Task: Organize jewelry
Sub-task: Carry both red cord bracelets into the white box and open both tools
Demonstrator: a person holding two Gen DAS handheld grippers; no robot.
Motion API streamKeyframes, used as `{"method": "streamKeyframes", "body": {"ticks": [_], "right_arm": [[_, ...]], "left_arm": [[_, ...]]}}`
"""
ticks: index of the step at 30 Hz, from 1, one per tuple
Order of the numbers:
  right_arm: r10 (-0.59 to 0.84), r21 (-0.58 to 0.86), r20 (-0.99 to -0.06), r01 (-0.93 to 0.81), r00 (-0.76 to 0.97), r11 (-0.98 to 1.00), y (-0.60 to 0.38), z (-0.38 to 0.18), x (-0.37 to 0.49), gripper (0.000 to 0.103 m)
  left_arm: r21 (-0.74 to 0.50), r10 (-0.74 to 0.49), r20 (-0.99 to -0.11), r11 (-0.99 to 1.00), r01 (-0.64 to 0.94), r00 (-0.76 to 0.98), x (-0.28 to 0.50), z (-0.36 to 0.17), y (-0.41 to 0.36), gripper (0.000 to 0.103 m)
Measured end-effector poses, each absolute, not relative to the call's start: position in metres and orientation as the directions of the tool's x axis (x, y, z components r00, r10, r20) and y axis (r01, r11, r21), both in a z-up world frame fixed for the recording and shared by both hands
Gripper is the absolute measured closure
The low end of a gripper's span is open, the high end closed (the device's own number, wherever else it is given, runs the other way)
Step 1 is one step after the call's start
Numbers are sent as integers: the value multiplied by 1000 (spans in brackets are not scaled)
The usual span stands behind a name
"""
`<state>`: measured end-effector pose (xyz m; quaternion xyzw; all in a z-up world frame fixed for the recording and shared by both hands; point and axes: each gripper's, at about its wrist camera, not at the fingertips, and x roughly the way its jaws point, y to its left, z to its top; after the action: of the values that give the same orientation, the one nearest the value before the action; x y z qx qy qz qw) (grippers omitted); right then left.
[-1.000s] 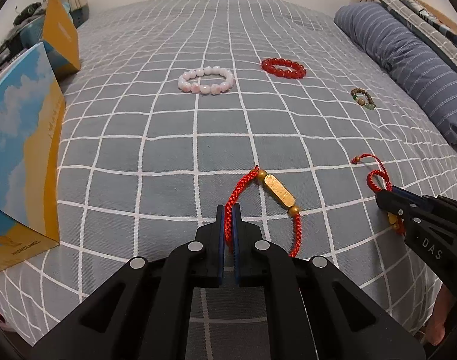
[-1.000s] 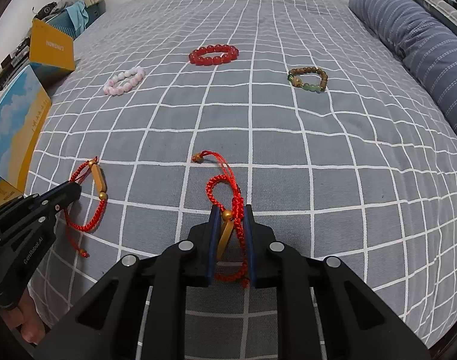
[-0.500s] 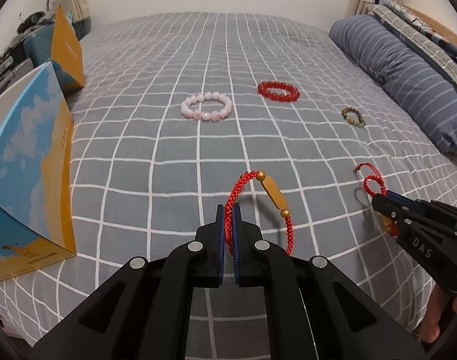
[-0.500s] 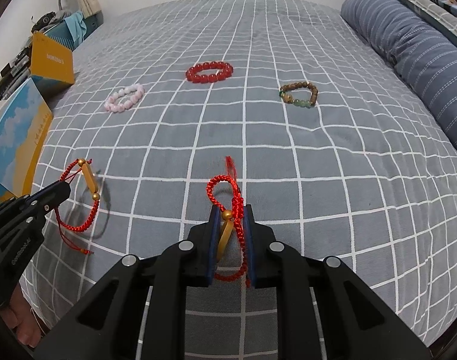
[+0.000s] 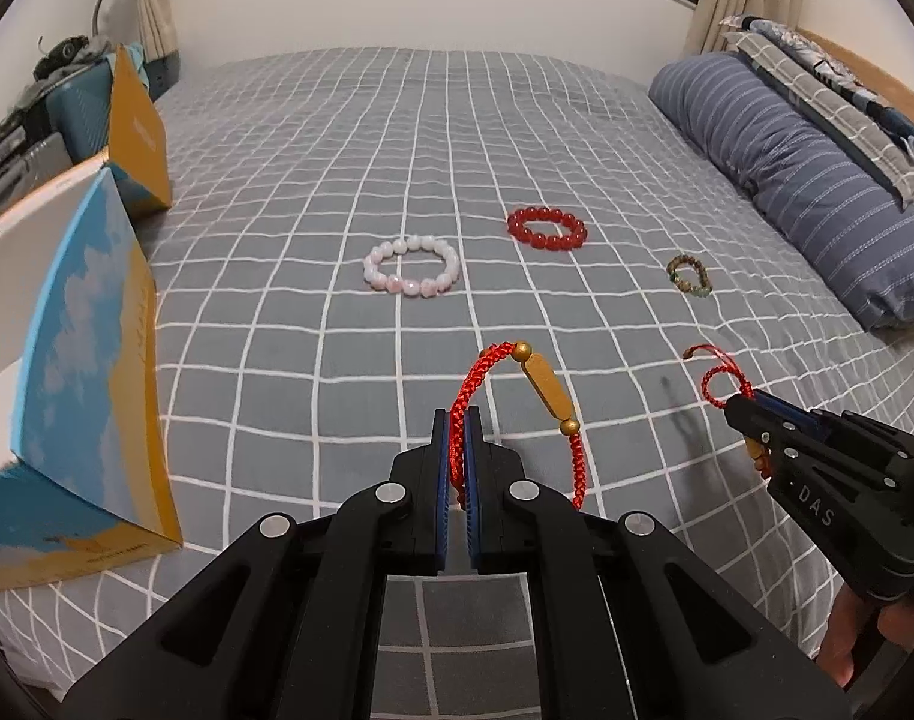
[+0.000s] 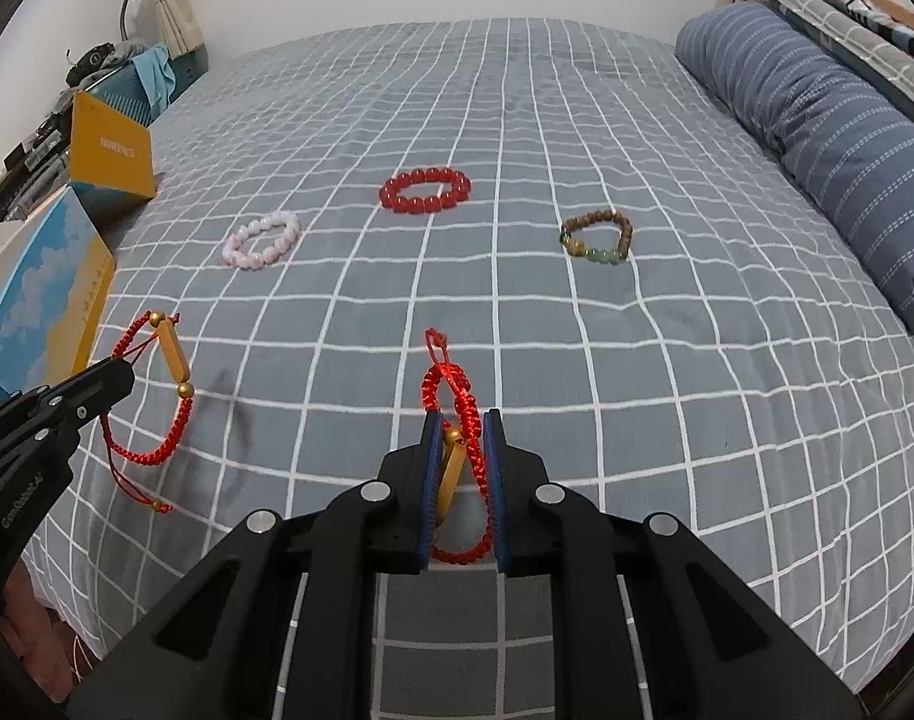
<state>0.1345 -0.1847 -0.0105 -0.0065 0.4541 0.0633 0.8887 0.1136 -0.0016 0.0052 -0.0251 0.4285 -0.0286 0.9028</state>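
My left gripper (image 5: pixel 457 420) is shut on the cord of a red string bracelet with a gold bar (image 5: pixel 547 387) and holds it above the bed; both show in the right wrist view, the gripper (image 6: pixel 106 369) and the bracelet (image 6: pixel 172 354). My right gripper (image 6: pixel 463 426) is shut on a second red string bracelet with a gold bar (image 6: pixel 457 396), also lifted; it shows in the left wrist view (image 5: pixel 718 381). A pink bead bracelet (image 5: pixel 412 267), a red bead bracelet (image 5: pixel 547 229) and a brown-green bead bracelet (image 5: pixel 688 276) lie on the bed further ahead.
The bed has a grey checked sheet (image 5: pixel 397 150). A blue and yellow box (image 5: pixel 85 360) stands at the left edge, a second yellow box (image 5: pixel 136 132) behind it. A striped blue pillow (image 5: pixel 805 174) lies along the right side.
Both grippers have risen and pulled back from the bed, each lifting its red string bracelet off the sheet. The bead bracelets have not moved.
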Motion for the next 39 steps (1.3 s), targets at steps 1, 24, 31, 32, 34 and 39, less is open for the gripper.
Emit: {"method": "streamKeyframes", "body": {"ticks": [1, 24, 31, 32, 34, 39], "right_arm": [[110, 49, -805, -120, 583, 992, -184, -8, 136, 91], [124, 60, -736, -118, 665, 991, -143, 53, 145, 91], [146, 63, -723, -147, 676, 987, -108, 70, 143, 91], [149, 63, -721, -151, 677, 987, -104, 71, 142, 91], [156, 60, -715, -162, 681, 985, -91, 77, 141, 91], [178, 57, -710, -196, 682, 979, -59, 87, 138, 91]], "left_arm": [[-73, -75, -773, 997, 30, 630, 115, 6, 0, 100], [-76, -42, -734, 997, -20, 677, 117, 62, 44, 100], [-52, 14, -721, 996, -75, 692, 106, 78, 76, 100], [-50, 20, -720, 996, -81, 694, 105, 80, 81, 100], [-45, 36, -716, 994, -97, 697, 101, 84, 92, 100], [-34, 70, -706, 991, -133, 704, 95, 95, 116, 100]]}}
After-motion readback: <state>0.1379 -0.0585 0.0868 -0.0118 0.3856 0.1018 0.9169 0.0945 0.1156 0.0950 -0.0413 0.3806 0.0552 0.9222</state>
